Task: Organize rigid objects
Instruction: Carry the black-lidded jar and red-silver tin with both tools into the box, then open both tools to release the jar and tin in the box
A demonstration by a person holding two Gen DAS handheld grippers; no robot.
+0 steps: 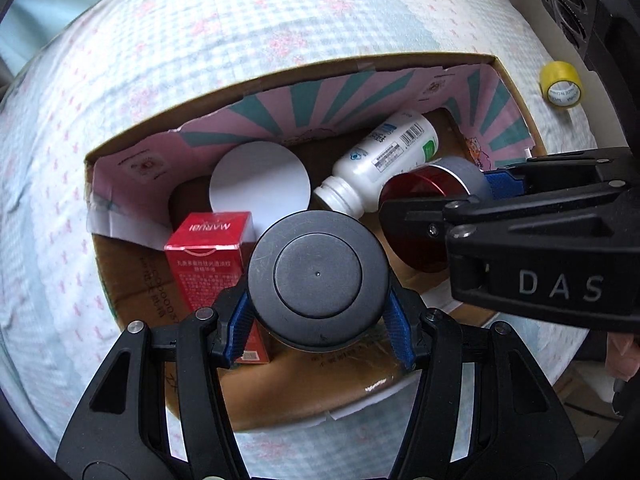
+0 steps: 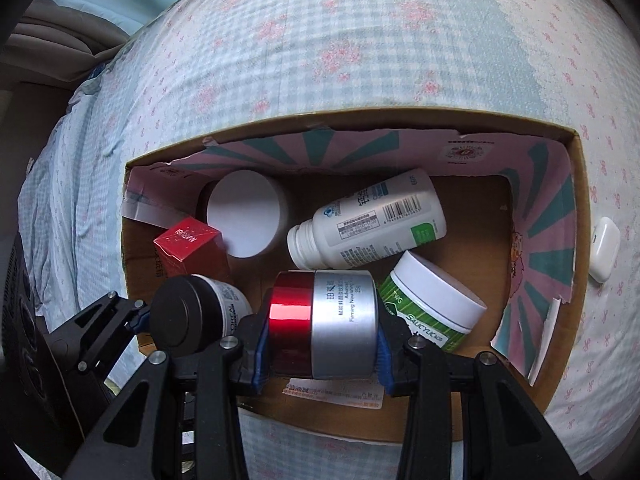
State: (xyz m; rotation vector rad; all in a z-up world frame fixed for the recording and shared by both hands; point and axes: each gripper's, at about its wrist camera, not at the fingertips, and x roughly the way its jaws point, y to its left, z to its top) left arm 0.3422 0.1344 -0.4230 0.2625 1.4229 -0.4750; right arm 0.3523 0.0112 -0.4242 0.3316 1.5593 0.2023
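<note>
Holding jars over cardboard box (image 2: 576,216) for packing: left gripper (image 1: 318,316) pinching black-lidded jar (image 1: 318,274); right gripper (image 2: 320,354) pinching red-and-silver jar (image 2: 324,322) centre frame.

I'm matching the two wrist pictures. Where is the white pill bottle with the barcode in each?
Left wrist: white pill bottle lies right of centre in the cardboard box.
Right wrist: white pill bottle lies at centre, neck pointing left.
Shared landmark: the red MARUBI carton.
</note>
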